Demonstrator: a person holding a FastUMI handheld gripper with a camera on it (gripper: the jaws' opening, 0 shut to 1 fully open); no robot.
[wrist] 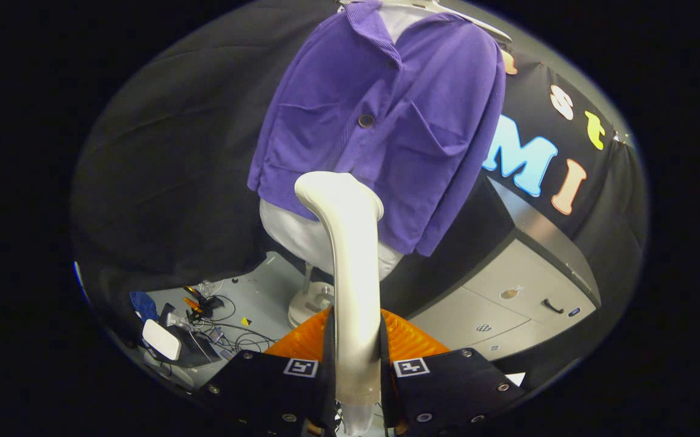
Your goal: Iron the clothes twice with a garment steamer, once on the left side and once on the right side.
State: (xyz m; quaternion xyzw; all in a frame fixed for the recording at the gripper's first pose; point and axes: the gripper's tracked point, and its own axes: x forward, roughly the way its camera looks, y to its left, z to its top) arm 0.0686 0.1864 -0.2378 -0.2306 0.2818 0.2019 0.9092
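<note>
Black cloth walls close off the booth, and a grey floor (265, 291) lies below. On a white mannequin torso (301, 233) with a round base hangs a purple jacket (380, 115), buttoned at the middle, with two chest pockets and a white shirt showing at the collar. To the right of the mannequin stands a grey cabinet (508, 297) with drawers and a dark handle. On the floor to the far left lie tangled cables (228, 334), orange-handled pliers, a blue cloth and a white box (162, 340).

The claw (356, 364) is closed on the handle of the white garment steamer (350, 255), both fingers pressing its sides. The steamer rises straight ahead between the fingers, and its curved head sits at the lower hem of the jacket, near the middle; whether it touches the fabric I cannot tell.
</note>
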